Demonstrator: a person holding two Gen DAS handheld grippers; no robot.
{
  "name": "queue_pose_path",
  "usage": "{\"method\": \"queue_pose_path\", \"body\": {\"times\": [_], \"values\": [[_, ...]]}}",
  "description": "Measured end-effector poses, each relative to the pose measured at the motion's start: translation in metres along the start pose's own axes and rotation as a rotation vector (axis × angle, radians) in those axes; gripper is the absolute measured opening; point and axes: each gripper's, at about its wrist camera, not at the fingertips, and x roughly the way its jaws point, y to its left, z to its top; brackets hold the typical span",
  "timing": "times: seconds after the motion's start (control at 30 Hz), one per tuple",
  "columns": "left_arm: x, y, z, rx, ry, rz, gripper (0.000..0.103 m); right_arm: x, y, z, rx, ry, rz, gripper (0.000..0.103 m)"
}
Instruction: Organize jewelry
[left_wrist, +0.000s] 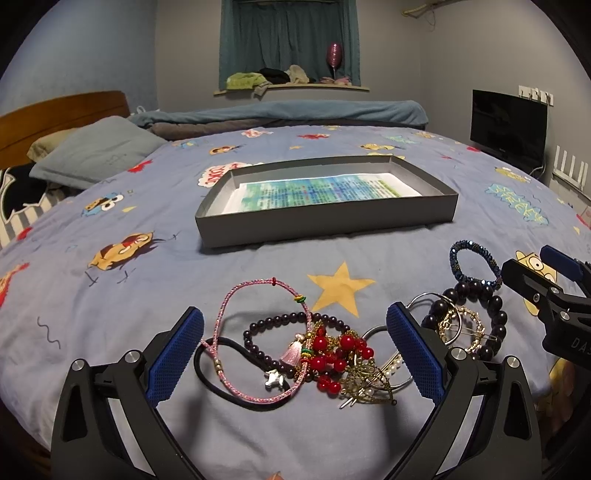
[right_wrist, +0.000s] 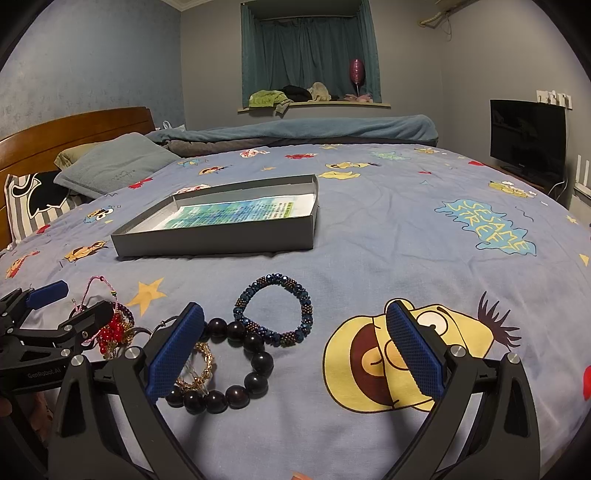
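Note:
A jewelry pile lies on the bedspread near me. My left gripper (left_wrist: 295, 354) is open around it: a pink cord bracelet (left_wrist: 236, 314), a small dark bead bracelet (left_wrist: 266, 325), red bead jewelry (left_wrist: 332, 354), a gold hair clip (left_wrist: 365, 384) and a black hair tie (left_wrist: 210, 380). A large dark bead bracelet (right_wrist: 243, 369) and a blue beaded bracelet (right_wrist: 295, 306) lie to the right. My right gripper (right_wrist: 295, 350) is open and empty above the bed beside them. It also shows in the left wrist view (left_wrist: 546, 273). A grey open box (left_wrist: 325, 218) sits beyond.
The box holds a printed sheet (left_wrist: 317, 192). Pillows (left_wrist: 92, 151) and a wooden headboard (left_wrist: 55, 114) are at far left. A rolled blanket (left_wrist: 288, 110) lies along the far edge. A black monitor (left_wrist: 509, 125) stands at right.

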Motion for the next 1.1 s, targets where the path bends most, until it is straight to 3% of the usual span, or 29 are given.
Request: {"method": "queue_pose_path", "body": {"times": [1.0,1.1], "values": [[-0.001,0.004,0.002,0.006,-0.003,0.006,0.098,0.005,-0.007,0.002,0.011,0.027,0.026,0.098],[-0.005,0.011,0.002,-0.007,-0.014,-0.022,0.098,0.005,-0.01,0.004,0.02,0.026,0.025,0.098]]}}
